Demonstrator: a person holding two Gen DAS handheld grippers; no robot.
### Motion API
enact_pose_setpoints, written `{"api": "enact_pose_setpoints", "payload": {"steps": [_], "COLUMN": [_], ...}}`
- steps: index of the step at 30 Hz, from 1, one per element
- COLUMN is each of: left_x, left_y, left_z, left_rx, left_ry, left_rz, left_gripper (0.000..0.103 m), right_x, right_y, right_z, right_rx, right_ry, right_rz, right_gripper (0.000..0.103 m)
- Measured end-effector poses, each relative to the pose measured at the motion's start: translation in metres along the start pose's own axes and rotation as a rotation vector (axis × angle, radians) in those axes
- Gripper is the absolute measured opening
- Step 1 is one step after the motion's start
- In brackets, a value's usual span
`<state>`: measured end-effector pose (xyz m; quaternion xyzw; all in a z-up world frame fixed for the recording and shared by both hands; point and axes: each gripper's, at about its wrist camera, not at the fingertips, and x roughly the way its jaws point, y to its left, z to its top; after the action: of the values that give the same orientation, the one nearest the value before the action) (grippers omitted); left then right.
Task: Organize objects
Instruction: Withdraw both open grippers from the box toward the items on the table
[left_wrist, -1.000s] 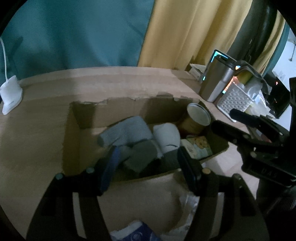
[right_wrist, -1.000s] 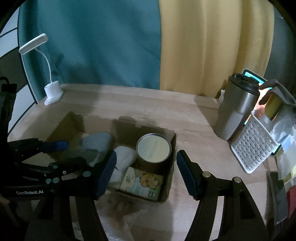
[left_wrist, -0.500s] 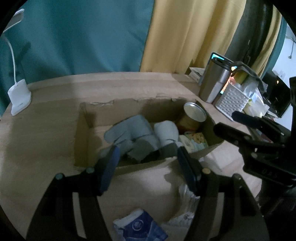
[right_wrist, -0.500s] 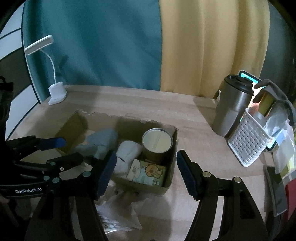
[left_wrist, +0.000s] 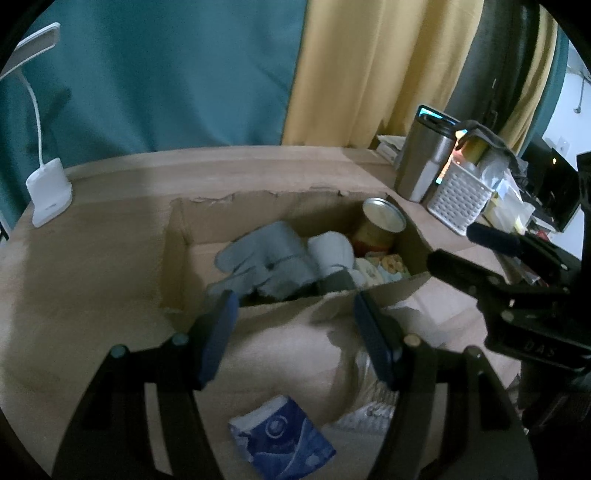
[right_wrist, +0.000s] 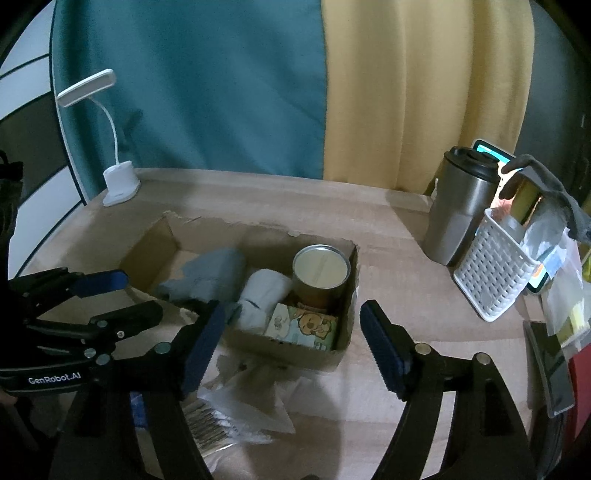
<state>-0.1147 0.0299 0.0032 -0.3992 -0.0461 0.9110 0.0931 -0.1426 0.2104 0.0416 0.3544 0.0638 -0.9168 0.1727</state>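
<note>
Left wrist: box wall hides gloves.

My views are dim and soft, fisheye-curved with black corners; a glowing screen glares at the right edge.

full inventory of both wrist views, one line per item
cardboard box: 1, brown, table centre, open top
can: 1, metal lid, upright in box, right end
grey cloth: 1, in box, left of middle
white roll: 1, in box beside can
cartoon pack: 1, in box, near right corner
blue packet: 1, table, near side of box
clear wrapper: 1, table, near side of box
lamp: 1, white, far left
tumbler: 1, steel, right
white basket: 1, right
left gripper: open, empty
right gripper: open, empty, jaws just widened
</note>
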Motion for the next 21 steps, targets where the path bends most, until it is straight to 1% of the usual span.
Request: {"api": "enact_pose_setpoints", "payload": {"steps": [5,6,7,8,16,21], "left_x": [-0.006,-0.006,-0.007,-0.009,-0.016,-0.017], "left_y": [0.0,0.001,0.001,0.002,0.005,0.006], "left_z": [-0.006,-0.007,-0.009,-0.01,-0.019,-0.029], "left_rx": [-0.003,-0.005,-0.008,-0.012,-0.019,-0.018], "left_ry": [-0.005,-0.005,-0.005,-0.008,-0.008,0.002], "left_rz": [0.004,0.004,0.004,0.002,0.007,0.008], "left_gripper": [0.068,0.07,0.078,0.08,0.08,0.08], "right_x": [-0.004,-0.003,-0.005,-0.004,-0.014,-0.015], "right_y": [0.002,0.002,0.003,0.002,0.01,0.01], "right_z": [-0.003,-0.003,-0.005,-0.005,-0.018,-0.021], "right_rx": [0.0,0.001,0.0,0.0,-0.002,0.0], "right_ry": [0.0,0.0,0.001,0.001,0.003,0.005], "right_rz": [0.0,0.0,0.0,0.001,0.002,0.002], "right_gripper": [0.079,0.079,0.079,0.079,0.079,0.079]}}
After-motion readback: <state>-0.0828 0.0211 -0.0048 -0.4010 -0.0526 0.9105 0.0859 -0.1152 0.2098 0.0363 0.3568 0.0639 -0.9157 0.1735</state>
